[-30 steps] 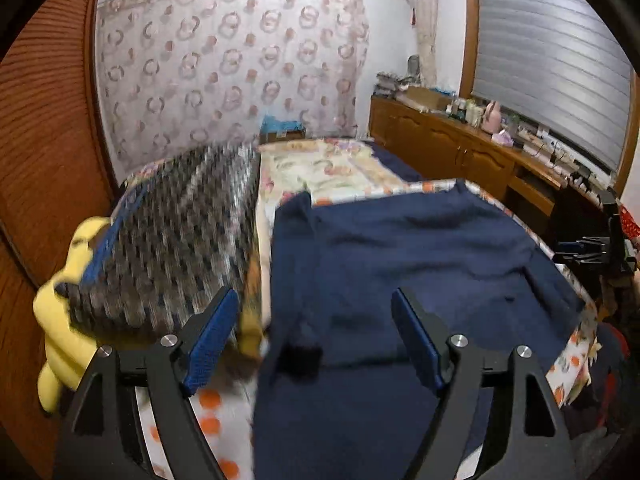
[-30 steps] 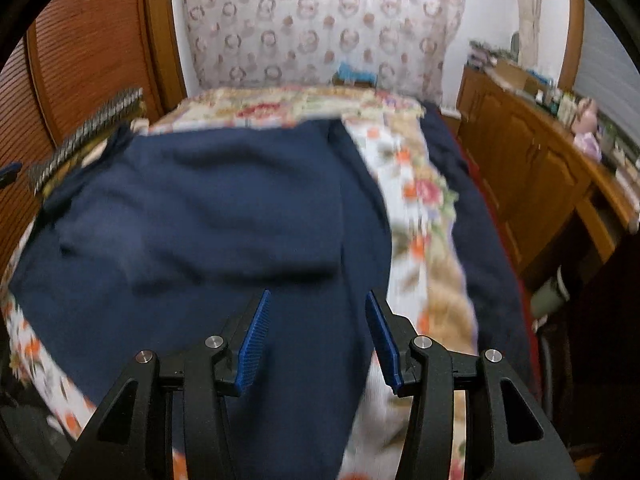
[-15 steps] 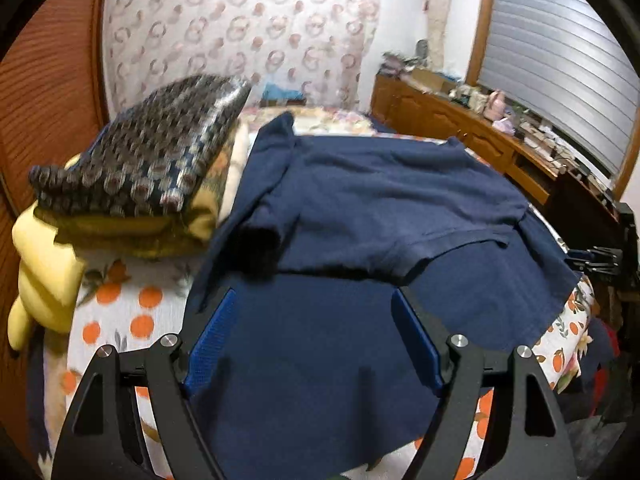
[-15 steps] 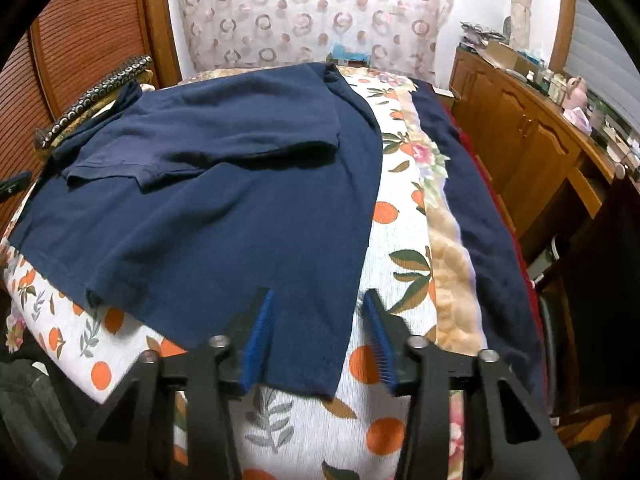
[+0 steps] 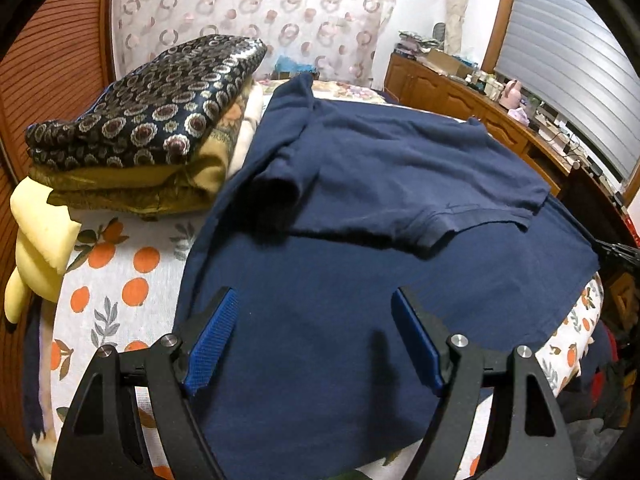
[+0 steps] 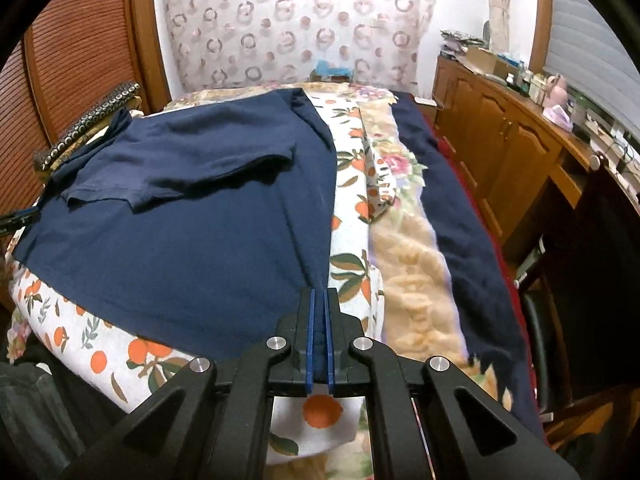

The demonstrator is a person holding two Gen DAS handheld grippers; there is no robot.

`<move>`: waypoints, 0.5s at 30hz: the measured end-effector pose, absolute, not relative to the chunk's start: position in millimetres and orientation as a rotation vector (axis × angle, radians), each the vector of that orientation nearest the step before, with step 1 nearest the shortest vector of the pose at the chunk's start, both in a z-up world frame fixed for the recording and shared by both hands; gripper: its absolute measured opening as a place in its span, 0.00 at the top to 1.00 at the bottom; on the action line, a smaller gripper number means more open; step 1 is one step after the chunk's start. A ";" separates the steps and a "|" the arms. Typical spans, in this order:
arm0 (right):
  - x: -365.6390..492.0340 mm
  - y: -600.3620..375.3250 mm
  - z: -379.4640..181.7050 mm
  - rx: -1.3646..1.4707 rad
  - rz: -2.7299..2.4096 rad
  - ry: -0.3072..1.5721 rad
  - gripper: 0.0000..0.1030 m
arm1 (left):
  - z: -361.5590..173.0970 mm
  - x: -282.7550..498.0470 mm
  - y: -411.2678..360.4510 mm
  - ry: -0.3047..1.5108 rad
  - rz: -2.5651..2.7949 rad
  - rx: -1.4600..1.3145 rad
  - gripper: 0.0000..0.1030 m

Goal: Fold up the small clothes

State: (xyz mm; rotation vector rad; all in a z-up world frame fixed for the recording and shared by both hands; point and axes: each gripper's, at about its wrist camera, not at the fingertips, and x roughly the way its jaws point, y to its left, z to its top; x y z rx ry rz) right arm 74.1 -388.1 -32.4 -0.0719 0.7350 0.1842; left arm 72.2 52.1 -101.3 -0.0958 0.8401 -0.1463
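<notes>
Since a second ago both your cameras have dropped nearer the bed point(image 6: 352, 216), and your right gripper point(image 6: 319, 300) has just been closing; its blue pads now pinch the near right corner of the navy shirt point(image 6: 192, 240). Left gripper point(image 5: 314, 320): jaws wide apart, hovering over the shirt's lower half, nothing between them. Shirt lies flat across the orange-print sheet point(image 5: 120, 272), its top part folded down over itself. Room: patterned curtain point(image 6: 296, 24) behind, wooden cabinets point(image 6: 500, 152) along the right. Only the left view shows the folded stack of patterned and yellow bedding point(image 5: 152, 128) fully; only the right view shows the dark blanket point(image 6: 460, 216) along the bed's right edge.
</notes>
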 end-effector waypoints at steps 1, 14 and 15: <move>75.1 -388.0 -32.0 -0.073 0.178 0.741 0.96 | -102.9 72.8 52.3 0.846 -0.141 -0.096 0.23; 91.0 -342.3 -26.5 -0.033 0.261 0.642 0.46 | -107.7 74.0 47.0 0.855 -0.110 -0.047 0.21; 97.2 -337.2 -26.9 -0.023 0.276 0.645 0.46 | -108.2 74.8 46.4 0.856 -0.109 -0.040 0.21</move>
